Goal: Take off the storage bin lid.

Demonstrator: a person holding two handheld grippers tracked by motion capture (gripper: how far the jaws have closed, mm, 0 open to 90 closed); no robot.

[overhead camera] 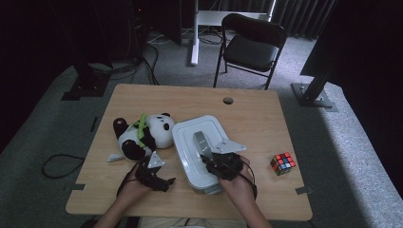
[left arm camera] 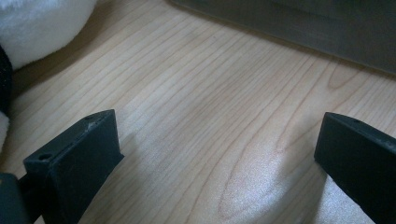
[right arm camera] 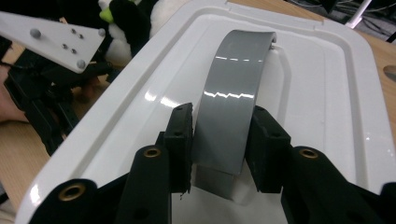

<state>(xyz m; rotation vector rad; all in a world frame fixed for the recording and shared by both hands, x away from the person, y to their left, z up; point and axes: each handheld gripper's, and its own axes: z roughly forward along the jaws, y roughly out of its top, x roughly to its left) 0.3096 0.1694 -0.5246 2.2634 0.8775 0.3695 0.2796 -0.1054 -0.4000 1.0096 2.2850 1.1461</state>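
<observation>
A white lidded container lies on the wooden table, with a grey arched handle on its lid. My right gripper reaches over the near end of the lid. In the right gripper view its jaws sit on both sides of the grey handle and touch its edges. A plush panda lies left of the container. My left gripper rests in front of the panda. Seen from the left gripper view, it stands wide open over bare wood, with panda fur at upper left.
A Rubik's cube sits near the table's right front. A small white scrap lies left of the panda. A cable hole marks the far table edge. A black folding chair stands beyond the table.
</observation>
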